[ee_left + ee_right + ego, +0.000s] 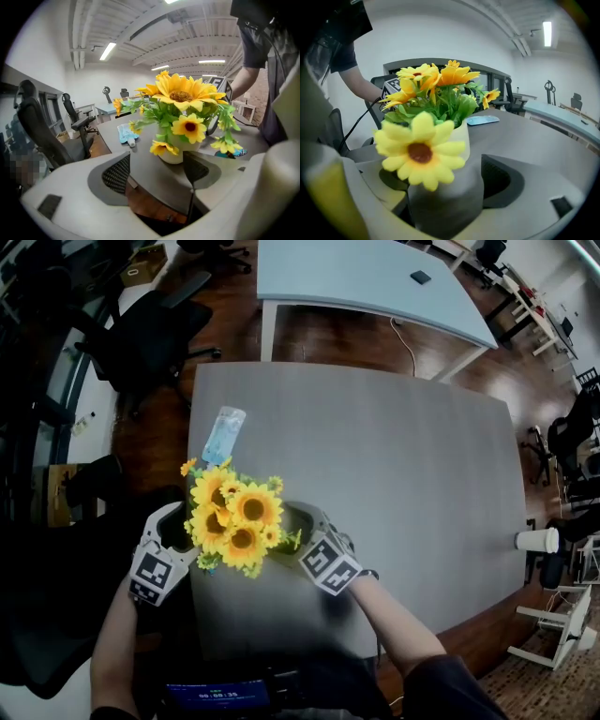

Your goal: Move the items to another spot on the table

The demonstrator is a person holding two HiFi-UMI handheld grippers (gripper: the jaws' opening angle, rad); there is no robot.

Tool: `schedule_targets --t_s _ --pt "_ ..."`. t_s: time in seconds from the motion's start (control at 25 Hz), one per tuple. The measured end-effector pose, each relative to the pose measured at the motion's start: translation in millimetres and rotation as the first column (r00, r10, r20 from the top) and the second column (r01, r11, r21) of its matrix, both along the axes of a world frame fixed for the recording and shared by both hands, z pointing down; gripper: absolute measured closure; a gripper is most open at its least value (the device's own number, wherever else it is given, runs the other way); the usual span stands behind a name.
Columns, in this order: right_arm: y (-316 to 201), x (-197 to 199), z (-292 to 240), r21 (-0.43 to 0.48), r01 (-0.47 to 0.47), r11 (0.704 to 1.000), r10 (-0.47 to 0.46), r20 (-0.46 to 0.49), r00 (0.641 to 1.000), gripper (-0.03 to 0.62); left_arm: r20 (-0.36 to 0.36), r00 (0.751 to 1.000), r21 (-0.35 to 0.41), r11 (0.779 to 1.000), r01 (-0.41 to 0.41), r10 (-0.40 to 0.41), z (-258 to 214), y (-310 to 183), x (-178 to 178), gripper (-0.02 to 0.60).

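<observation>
A bunch of yellow sunflowers stands in a white pot near the front left of the grey table. In the head view the blooms hide the pot. My left gripper is at the bouquet's left, open, and in the left gripper view the pot stands just beyond its pads, apart from them. My right gripper is at the bouquet's right. In the right gripper view it is open and the pot sits between its jaws. A flower hides one pad. A light blue pouch lies flat behind the flowers.
The table's left edge runs close beside my left gripper. A white paper cup is at the table's right edge. Black office chairs stand off to the left, and a second pale table is farther back.
</observation>
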State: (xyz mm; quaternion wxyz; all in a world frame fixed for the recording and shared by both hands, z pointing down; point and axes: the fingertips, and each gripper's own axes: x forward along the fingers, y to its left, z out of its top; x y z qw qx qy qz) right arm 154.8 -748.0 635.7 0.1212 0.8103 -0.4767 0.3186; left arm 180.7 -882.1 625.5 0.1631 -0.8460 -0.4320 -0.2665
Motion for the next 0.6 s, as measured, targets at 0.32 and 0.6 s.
schedule_targets --t_s 0.32,0.6 --pt "-16.3 7.3 4.5 0.078 0.049 0.996 -0.05 0.013 0.999 0.148 -0.005 0.999 -0.102 0.994 0.033 -0.034 1.2 14.8 15.3 0.213" --pt "-26.9 15.4 9.6 0.069 0.123 0.99 -0.122 -0.025 0.992 0.143 0.057 0.998 -0.114 0.993 0.005 0.001 4.2 25.1 6.4 0.213"
